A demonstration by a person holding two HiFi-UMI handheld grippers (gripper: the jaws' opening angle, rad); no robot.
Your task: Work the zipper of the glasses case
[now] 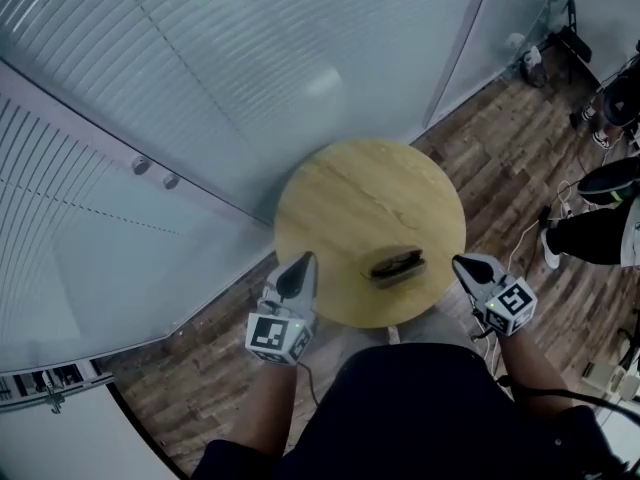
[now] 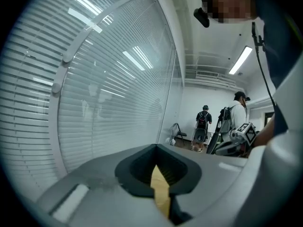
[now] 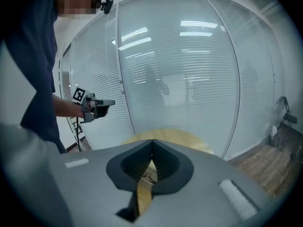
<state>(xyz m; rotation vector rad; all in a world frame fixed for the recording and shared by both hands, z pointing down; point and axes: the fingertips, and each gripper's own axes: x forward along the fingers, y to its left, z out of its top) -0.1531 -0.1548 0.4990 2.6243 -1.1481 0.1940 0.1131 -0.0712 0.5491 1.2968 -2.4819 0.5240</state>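
Note:
A dark olive glasses case lies near the front edge of a round wooden table, and I cannot make out its zipper. My left gripper hovers at the table's front left edge, shut and empty, left of the case. My right gripper hangs at the front right edge, also shut and empty, right of the case. Neither touches the case. In the left gripper view the closed jaws point at a glass wall, with the right gripper in sight. The right gripper view shows closed jaws over the table and the left gripper beyond.
A glass partition with blinds curves behind and to the left of the table. Wood flooring spreads to the right, with cables, a chair and a seated person's legs. Two people stand far off.

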